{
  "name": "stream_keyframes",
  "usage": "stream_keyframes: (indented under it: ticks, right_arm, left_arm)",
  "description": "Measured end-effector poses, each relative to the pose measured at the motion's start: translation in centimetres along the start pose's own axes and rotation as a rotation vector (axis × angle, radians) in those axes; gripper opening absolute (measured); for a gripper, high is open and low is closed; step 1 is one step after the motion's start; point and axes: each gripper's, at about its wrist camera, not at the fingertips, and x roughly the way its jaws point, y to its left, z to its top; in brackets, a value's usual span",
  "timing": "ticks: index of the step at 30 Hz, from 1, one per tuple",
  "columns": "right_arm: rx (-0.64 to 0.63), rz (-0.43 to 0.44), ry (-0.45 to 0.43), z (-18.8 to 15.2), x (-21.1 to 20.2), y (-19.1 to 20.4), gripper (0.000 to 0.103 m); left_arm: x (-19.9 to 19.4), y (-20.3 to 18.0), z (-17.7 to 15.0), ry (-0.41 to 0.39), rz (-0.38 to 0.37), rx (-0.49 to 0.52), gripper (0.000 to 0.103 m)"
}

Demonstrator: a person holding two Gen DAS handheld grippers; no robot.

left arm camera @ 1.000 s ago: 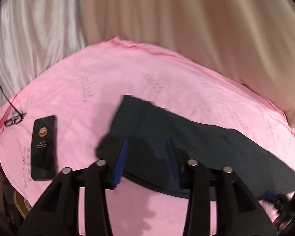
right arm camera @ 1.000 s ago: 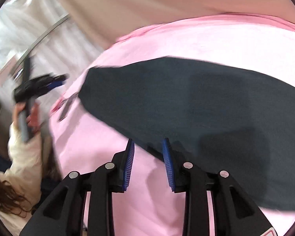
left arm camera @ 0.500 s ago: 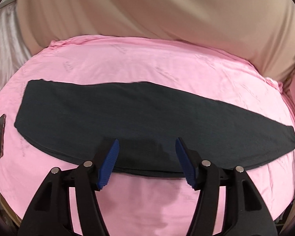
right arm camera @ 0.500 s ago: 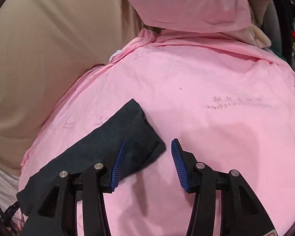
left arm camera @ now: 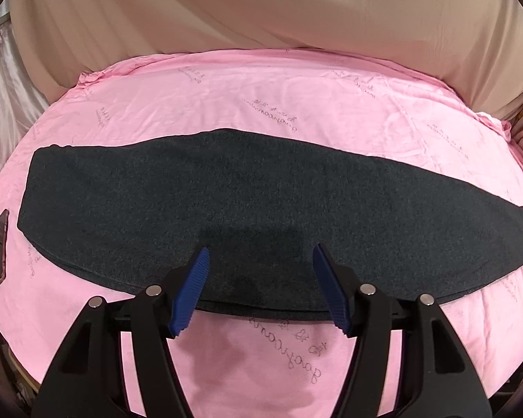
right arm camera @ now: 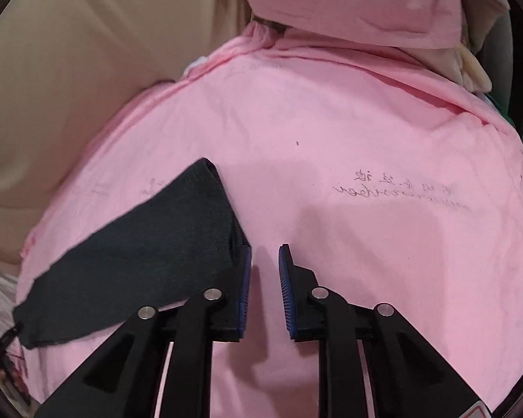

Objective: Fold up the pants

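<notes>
Even, soft indoor light from above, no glare. Both fisheye views bow hard at the rims, with dark vignette corners. The left gripper [left arm camera: 259, 287] casts a dim shadow on the pants [left arm camera: 261, 202]; the right view's pink sheet [right arm camera: 366, 132] looks slightly soft, lettering blurred.

Left gripper [left arm camera: 260, 287] comes in from 6 o'clock, black arms splayed toward 7 and 5, jaws spread wide with nothing between them. Blue ribbed pads [left arm camera: 191, 291] face each other and tilt outward toward 11 and 1. Right gripper [right arm camera: 264, 291] also enters from 6, jaws much closer together but a gap shows, nothing pinched. Its pads [right arm camera: 285, 292] stand almost parallel, pointing to 12.
</notes>
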Motion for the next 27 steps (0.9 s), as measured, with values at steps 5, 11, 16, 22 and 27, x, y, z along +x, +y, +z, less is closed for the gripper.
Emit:
stream_keyframes:
  ticks: [5,11,16,22,27]
  right_arm:
    - [0.044,0.092,0.031,-1.5,1.1,1.1,0.058]
    - [0.068,0.105,0.001,-1.7,3.2,1.7,0.068]
    - [0.096,0.088,-0.009,-1.6,4.1,2.2,0.045]
    - [0.172,0.115,-0.053,-1.8,3.4,2.1,0.008]
    - [0.076,0.194,-0.126,-1.0,-0.2,7.9,0.007]
  left_arm:
    - [0.0,-0.1,-0.1,-0.038,0.041,0.018,0.060]
    - [-0.1,0.1,-0.4,-0.110,0.152,0.073,0.069]
    - [0.2,2.0,-0.3,-0.103,0.149,0.060,0.069]
    - [0.9,4.3,-0.6,-0.098,0.173,0.050,0.069]
    - [1.6,6.9,-1.0,-0.082,0.160,0.019,0.069]
